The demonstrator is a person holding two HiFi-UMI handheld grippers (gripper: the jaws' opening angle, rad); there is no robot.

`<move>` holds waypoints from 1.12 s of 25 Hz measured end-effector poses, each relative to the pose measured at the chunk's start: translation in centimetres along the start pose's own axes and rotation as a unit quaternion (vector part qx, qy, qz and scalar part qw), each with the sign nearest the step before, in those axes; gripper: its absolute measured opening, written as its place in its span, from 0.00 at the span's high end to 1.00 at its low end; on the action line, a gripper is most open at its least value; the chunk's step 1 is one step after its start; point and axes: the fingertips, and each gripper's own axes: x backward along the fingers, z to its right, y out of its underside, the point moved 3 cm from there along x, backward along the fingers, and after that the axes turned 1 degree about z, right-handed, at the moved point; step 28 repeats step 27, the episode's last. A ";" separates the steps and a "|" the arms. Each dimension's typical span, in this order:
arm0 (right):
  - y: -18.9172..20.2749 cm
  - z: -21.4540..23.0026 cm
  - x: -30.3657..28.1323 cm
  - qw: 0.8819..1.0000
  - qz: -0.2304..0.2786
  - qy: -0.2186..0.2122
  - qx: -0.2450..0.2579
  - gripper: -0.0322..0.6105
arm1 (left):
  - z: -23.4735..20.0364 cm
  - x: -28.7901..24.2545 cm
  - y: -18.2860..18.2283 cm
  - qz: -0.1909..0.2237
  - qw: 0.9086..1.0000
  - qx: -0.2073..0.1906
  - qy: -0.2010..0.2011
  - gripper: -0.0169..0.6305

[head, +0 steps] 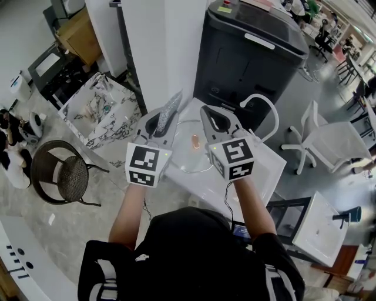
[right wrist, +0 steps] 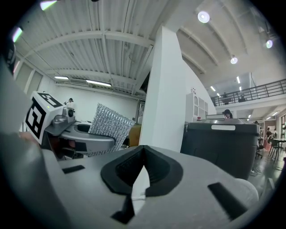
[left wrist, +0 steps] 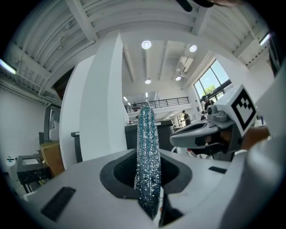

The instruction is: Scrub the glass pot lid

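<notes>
Two grippers: left gripper clamped on sparkly scrub pad; right gripper jaws pressed together, empty.

White pillar beside black cabinet (marbled floor below).

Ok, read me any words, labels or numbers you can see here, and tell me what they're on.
No readable text in any view.
Marker cubes: square black-and-white patterns only, no words.
Yellow label on the black machine: too small to read.
</notes>
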 end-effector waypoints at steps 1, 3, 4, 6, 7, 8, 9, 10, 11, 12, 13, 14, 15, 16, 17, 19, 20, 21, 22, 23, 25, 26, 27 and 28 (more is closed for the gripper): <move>0.1 0.1 0.0 1.000 -0.001 0.000 0.001 0.95 | 0.0 -0.1 -0.1 0.001 1.000 0.000 0.000 0.86; 0.2 0.0 -0.1 1.000 -0.006 -0.003 0.005 0.95 | 0.0 -0.1 -0.2 0.003 1.000 -0.002 0.000 0.86; 0.3 -0.1 -0.1 1.000 -0.012 -0.005 0.006 0.95 | 0.0 -0.2 -0.2 0.003 1.000 -0.002 0.000 0.86; 0.5 -0.2 -0.2 1.000 -0.023 -0.009 0.006 0.95 | 0.2 -0.2 -0.3 0.001 1.000 0.004 0.005 0.86; 0.6 -0.3 -0.2 1.000 -0.025 -0.010 0.005 0.95 | 0.4 -0.3 -0.3 -0.001 1.000 0.011 0.010 0.86; 0.6 -0.3 -0.2 1.000 -0.025 -0.011 0.004 0.95 | 0.6 -0.3 -0.2 -0.003 1.000 0.016 0.014 0.86; 0.6 -0.2 -0.2 1.000 -0.025 -0.011 0.003 0.95 | 0.7 -0.3 -0.1 -0.006 1.000 0.019 0.015 0.86; 0.6 -0.2 -0.2 1.000 -0.023 -0.011 0.002 0.95 | 0.7 -0.3 0.0 -0.007 1.000 0.017 0.014 0.86; 0.6 -0.2 -0.2 1.000 -0.021 -0.011 0.001 0.95 | 0.7 -0.3 0.0 -0.007 1.000 0.014 0.011 0.86; 0.5 -0.1 -0.2 1.000 -0.018 -0.011 0.000 0.95 | 0.7 -0.3 0.0 -0.006 1.000 0.011 0.009 0.86; 0.5 -0.1 -0.2 1.000 -0.015 -0.011 0.000 0.95 | 0.7 -0.3 0.1 -0.006 1.000 0.010 0.008 0.86; 0.5 -0.1 -0.3 1.000 -0.012 -0.011 0.000 0.95 | 0.7 -0.3 0.1 -0.006 1.000 0.012 0.009 0.86; 0.5 -0.1 -0.3 1.000 -0.012 -0.010 0.000 0.95 | 0.7 -0.3 0.2 -0.007 1.000 0.014 0.010 0.86; 0.6 -0.1 -0.3 1.000 -0.012 -0.010 0.001 0.95 | 0.7 -0.3 0.3 -0.008 1.000 0.016 0.010 0.86; 0.6 -0.2 -0.3 1.000 -0.014 -0.011 0.001 0.95 | 0.6 -0.2 0.3 -0.009 1.000 0.017 0.009 0.86; 0.7 -0.3 -0.3 1.000 -0.022 -0.012 0.001 0.95 | 0.5 -0.2 0.3 -0.010 1.000 0.017 0.008 0.86; 0.8 -0.3 -0.2 1.000 -0.024 -0.012 0.000 0.95 | 0.5 -0.2 0.3 -0.010 1.000 0.017 0.007 0.86; 0.8 -0.3 -0.2 1.000 -0.023 -0.012 -0.001 0.95 | 0.6 -0.2 0.3 -0.011 1.000 0.016 0.008 0.86; 0.7 -0.2 -0.2 1.000 -0.019 -0.011 -0.001 0.95 | 0.6 -0.2 0.4 -0.012 1.000 0.016 0.008 0.86; 0.7 -0.2 -0.1 1.000 -0.016 -0.011 -0.001 0.95 | 0.7 -0.2 0.4 -0.012 1.000 0.017 0.008 0.86; 0.6 -0.2 -0.1 1.000 -0.015 -0.012 -0.001 0.95 | 0.8 -0.2 0.3 -0.008 1.000 0.017 0.007 0.86; 0.7 -0.2 0.0 1.000 -0.017 -0.013 0.000 0.95 | 0.9 -0.2 0.2 -0.004 1.000 0.017 0.005 0.86; 0.7 -0.2 0.0 1.000 -0.021 -0.015 0.001 0.95 | 0.9 -0.2 0.0 0.000 1.000 0.017 0.004 0.86; 0.7 -0.2 0.0 1.000 -0.021 -0.015 0.001 0.95 | 0.9 -0.2 0.0 0.000 1.000 0.017 0.004 0.86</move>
